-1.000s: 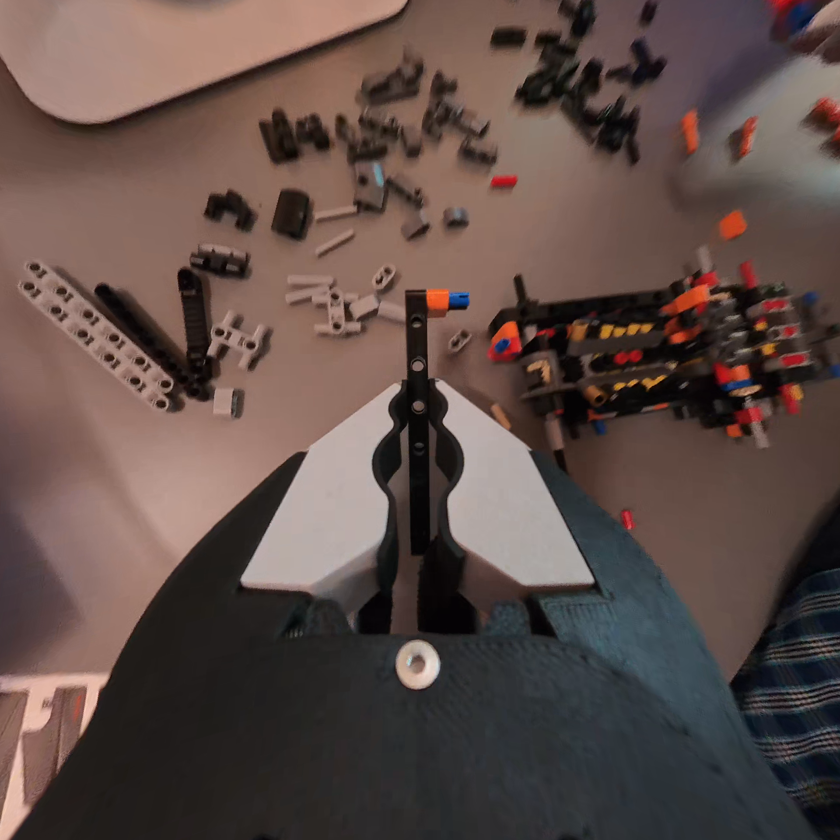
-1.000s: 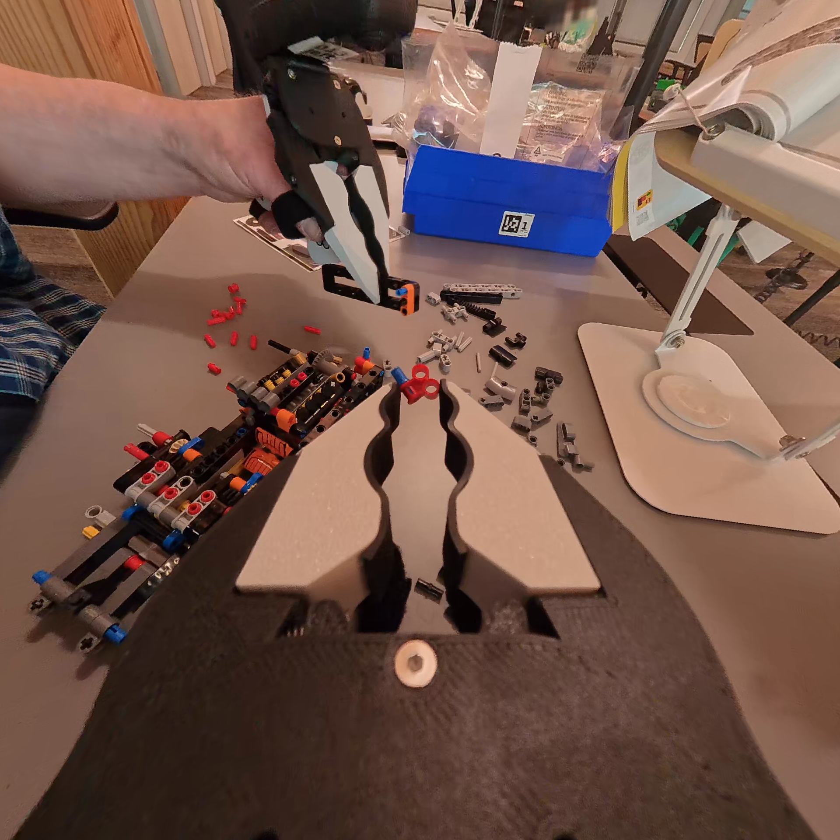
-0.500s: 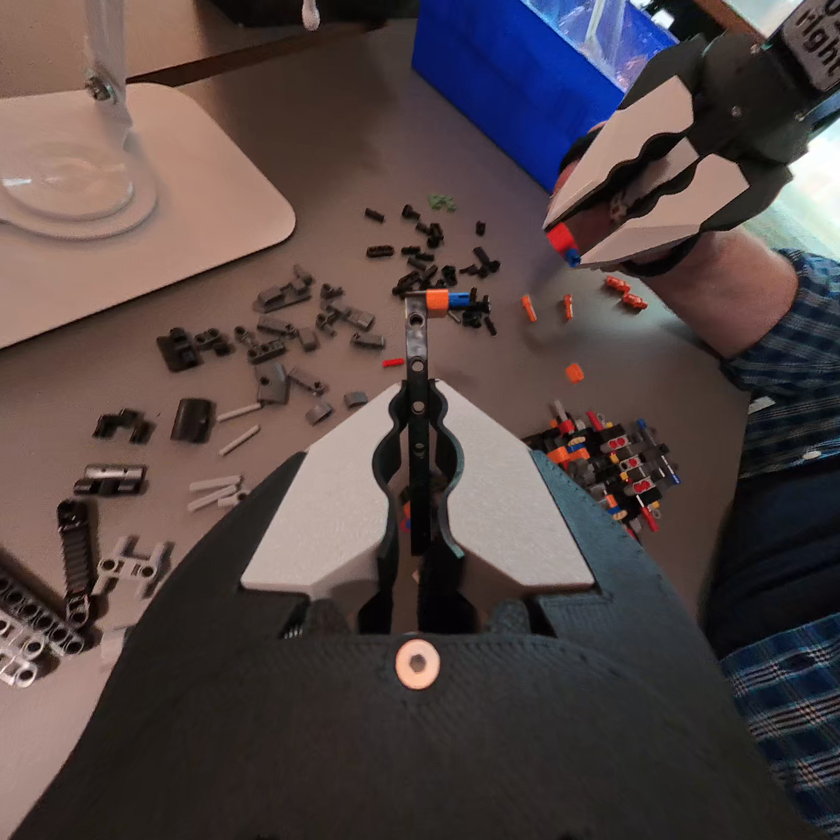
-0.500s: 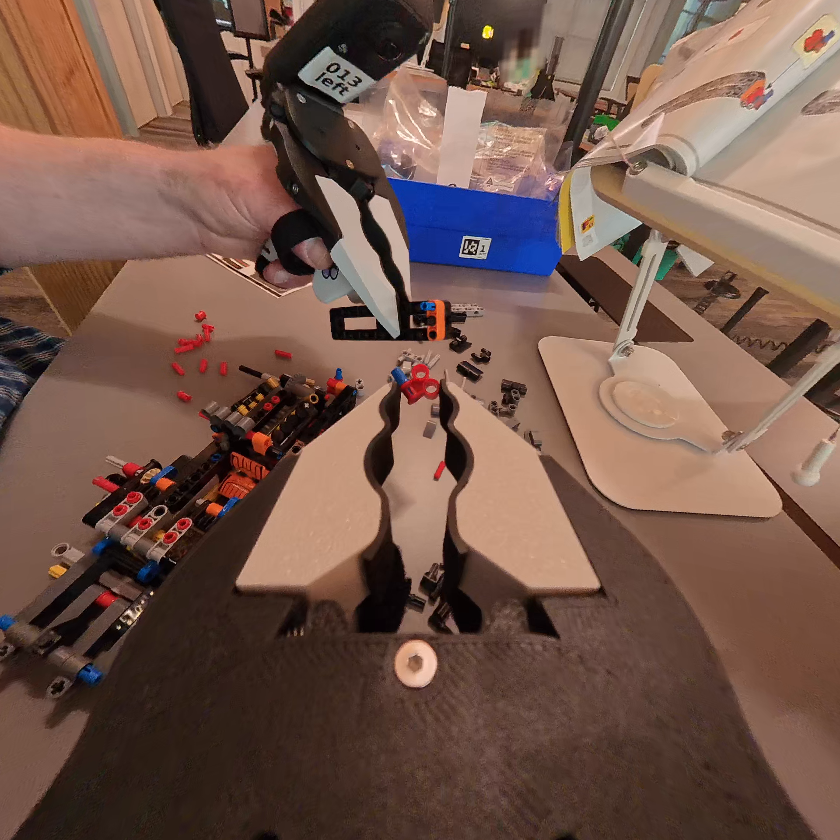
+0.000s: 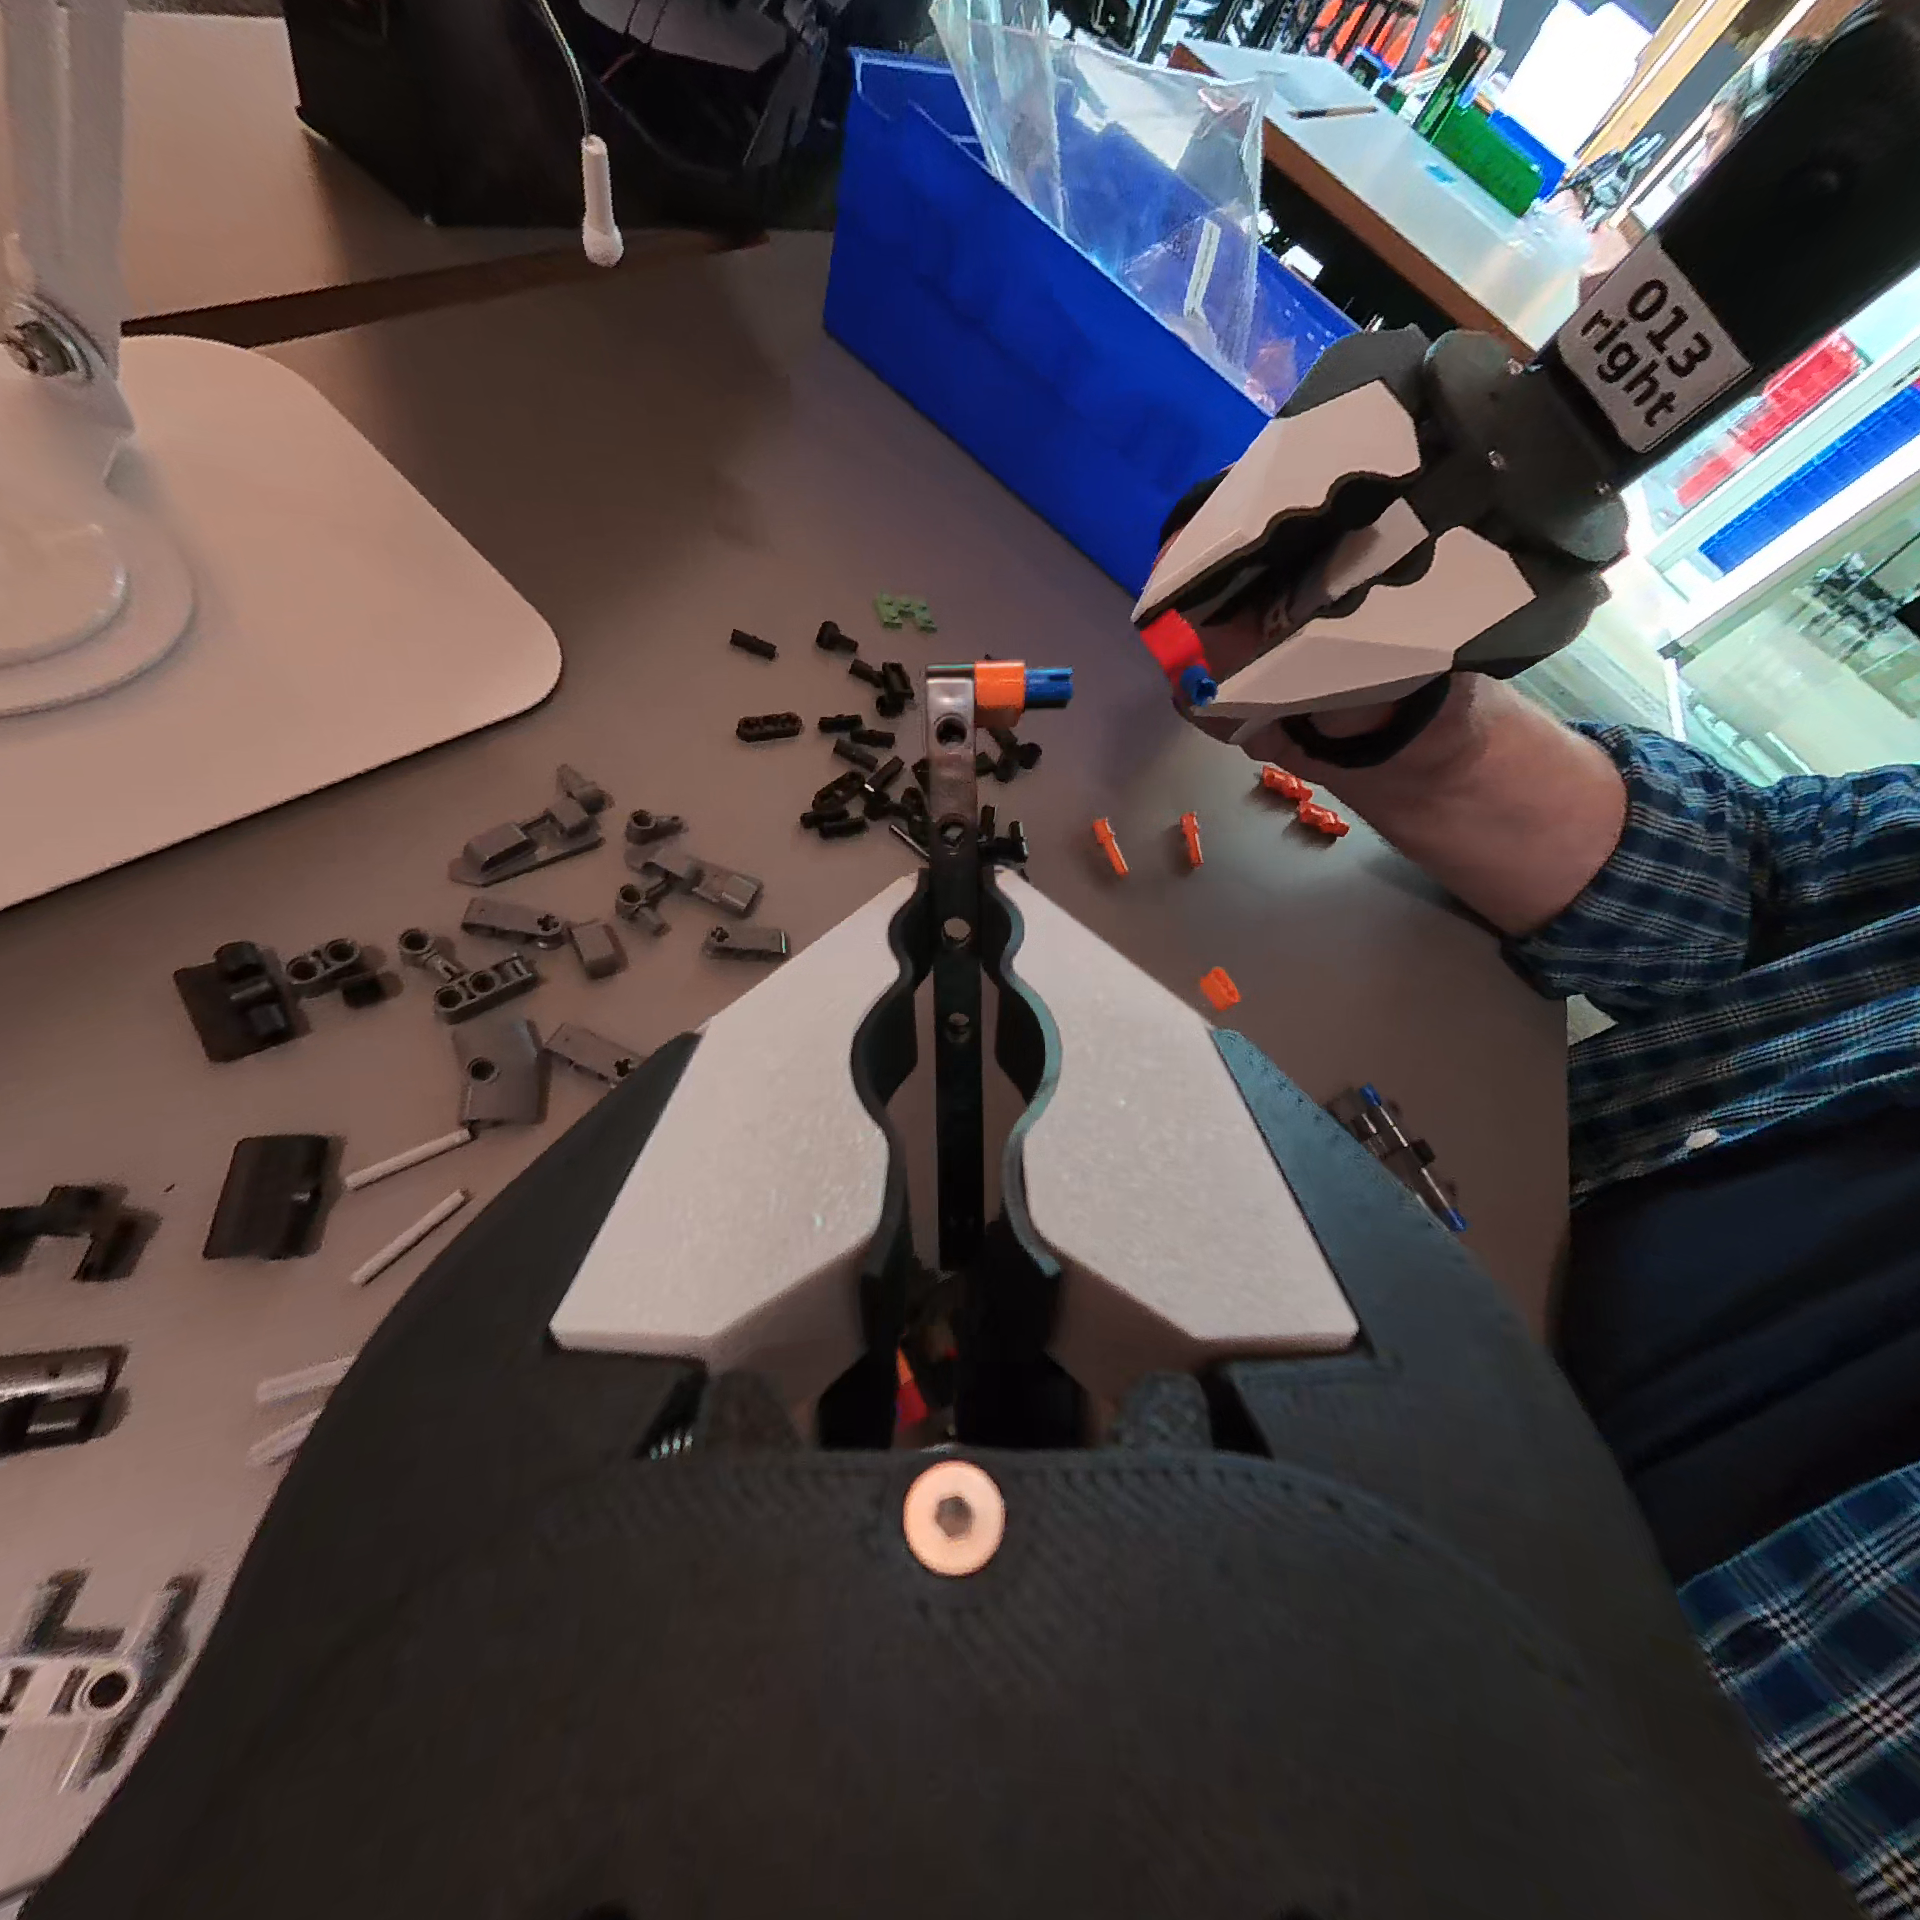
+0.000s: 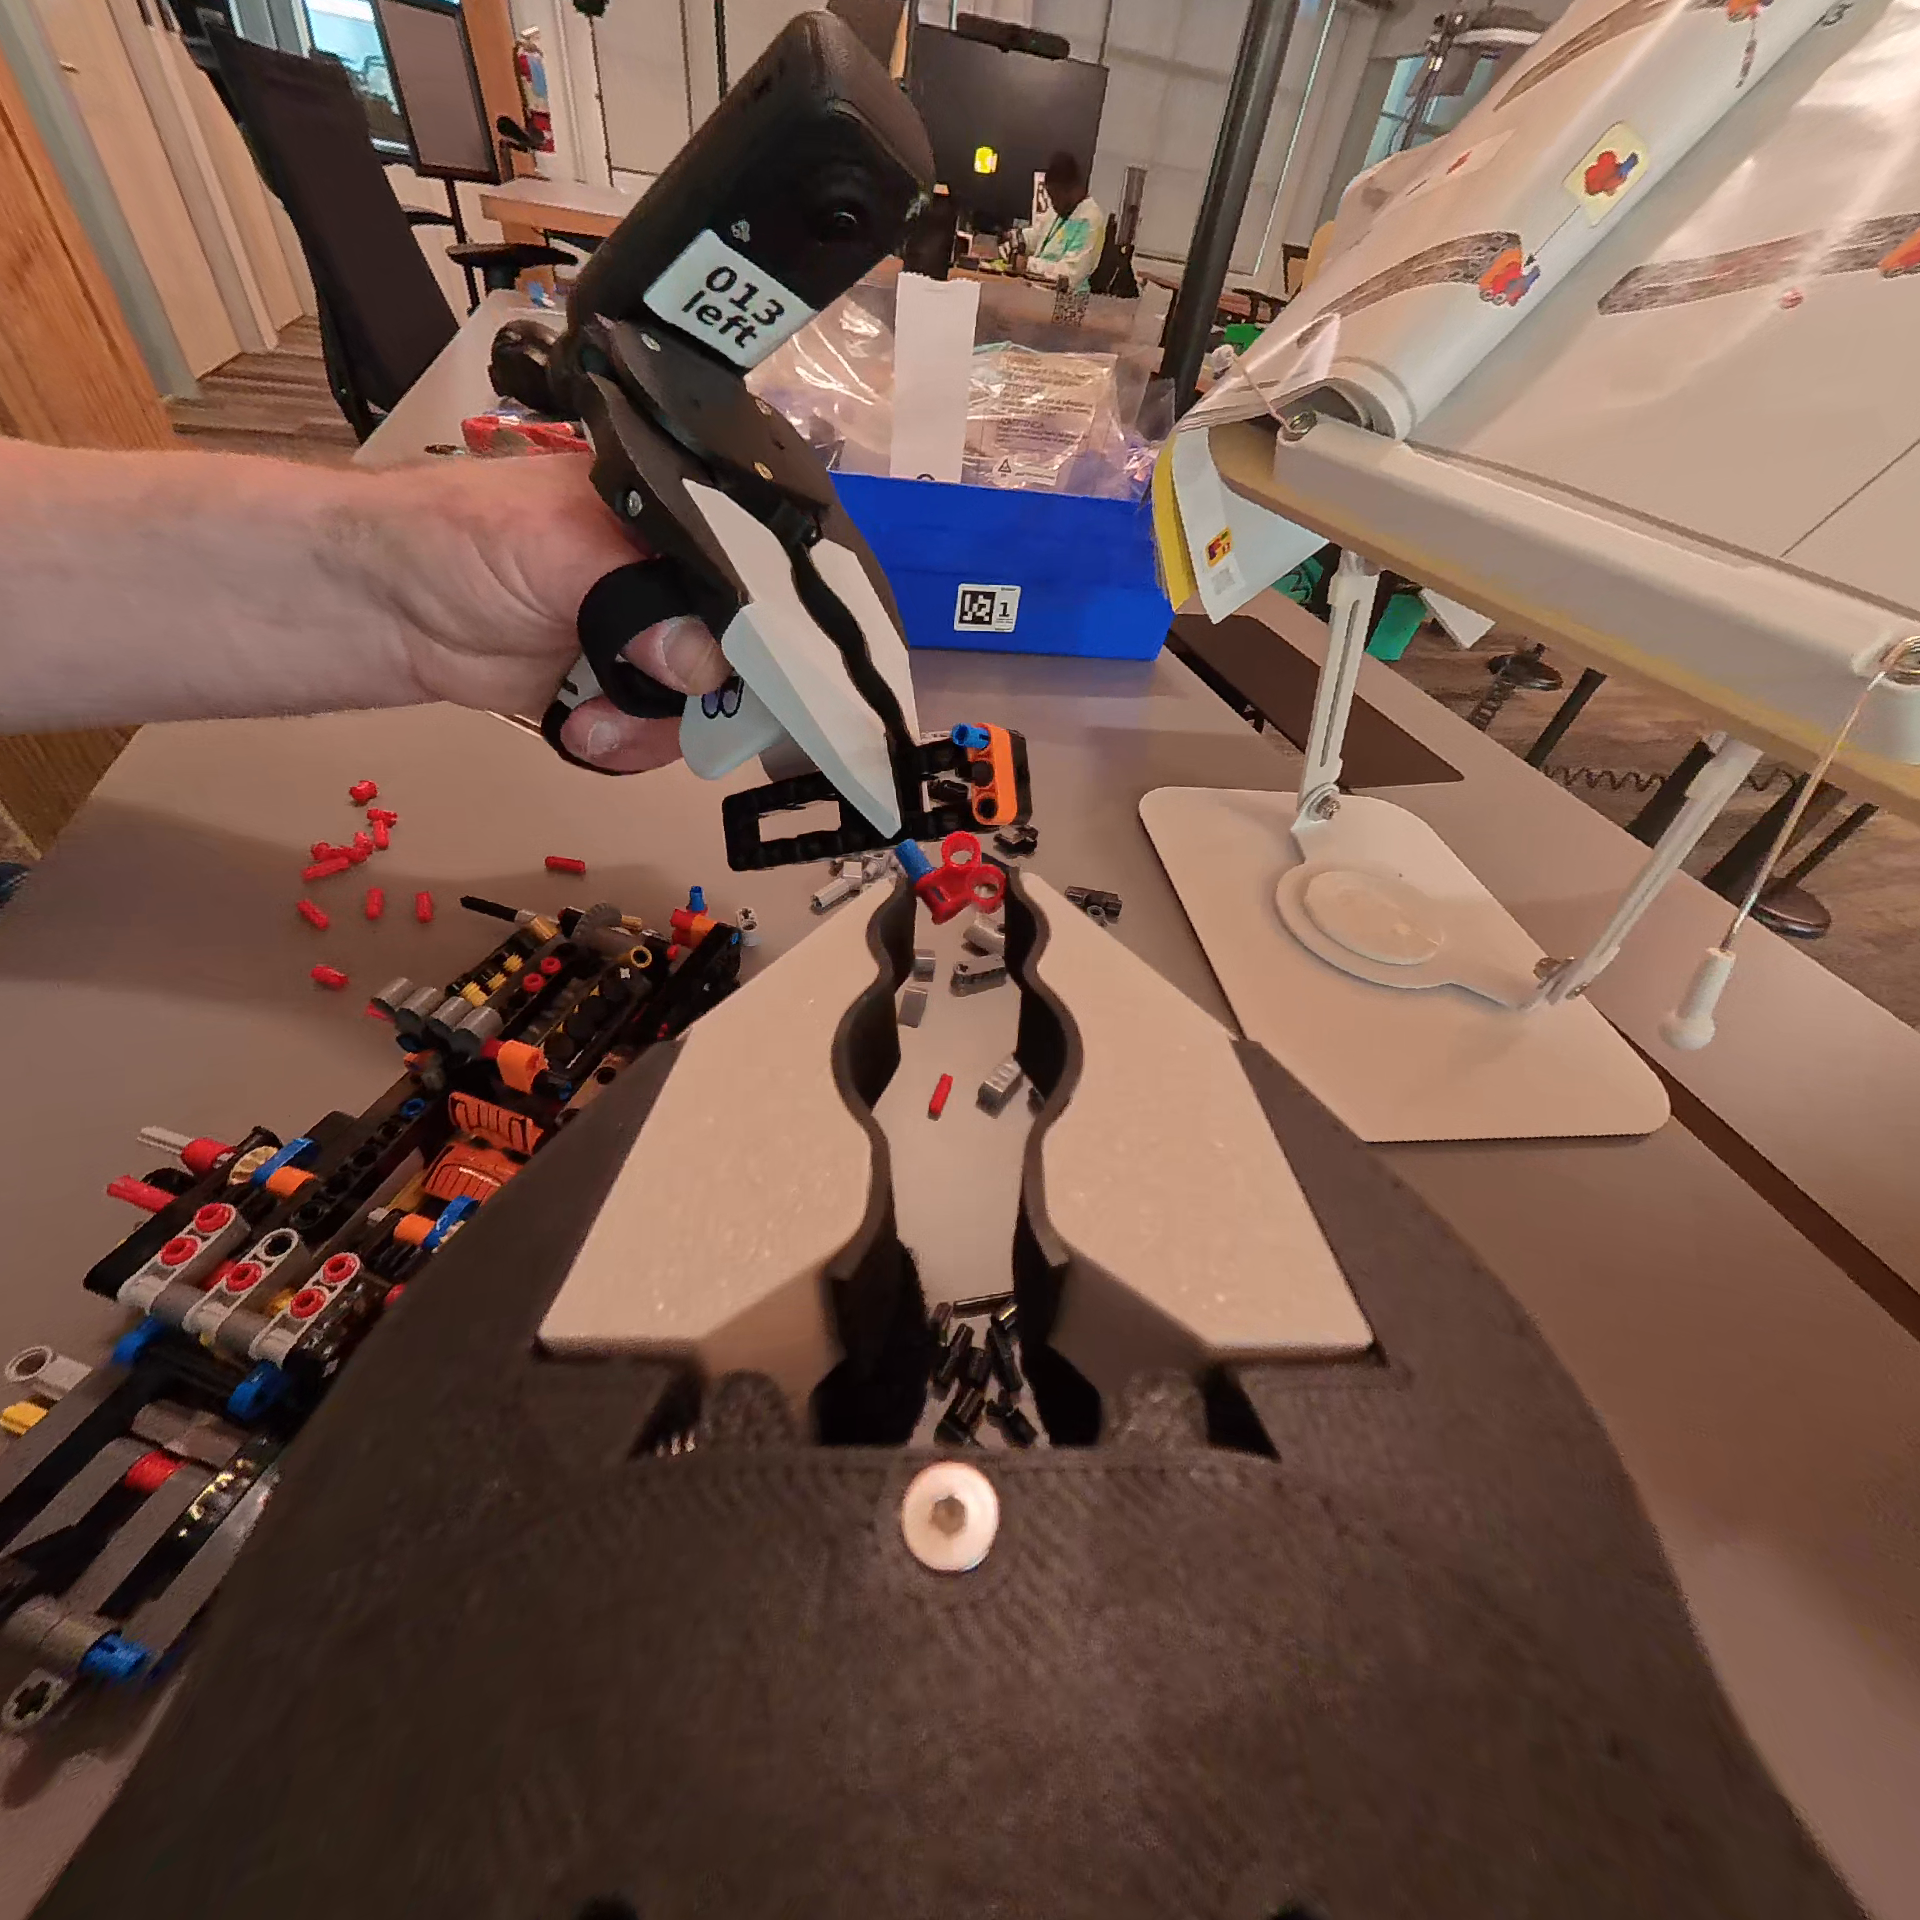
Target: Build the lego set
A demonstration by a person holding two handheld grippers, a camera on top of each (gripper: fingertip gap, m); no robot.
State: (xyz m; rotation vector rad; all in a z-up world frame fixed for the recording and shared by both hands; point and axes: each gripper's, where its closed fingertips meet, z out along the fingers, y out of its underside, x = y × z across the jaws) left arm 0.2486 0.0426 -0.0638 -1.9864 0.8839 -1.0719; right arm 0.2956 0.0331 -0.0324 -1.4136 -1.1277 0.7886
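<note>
My left gripper (image 5: 956,883) clamps a black frame (image 6: 821,816) with an orange connector (image 5: 1000,694), above the table (image 5: 675,436). My right gripper (image 6: 951,883) pinches a red connector (image 6: 961,878) with a blue pin, just beside the frame.

My left gripper (image 5: 956,894) and right gripper (image 6: 951,904) match: black textured printed bodies, pale grey wedge fingers (image 5: 758,1122) with wavy black inner pads, one silver screw (image 5: 953,1519) each, white labels. My sleeve (image 5: 1725,894) is blue plaid.

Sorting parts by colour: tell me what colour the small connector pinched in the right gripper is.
Red, with a blue pin in it; clearest in the right wrist view.
</note>
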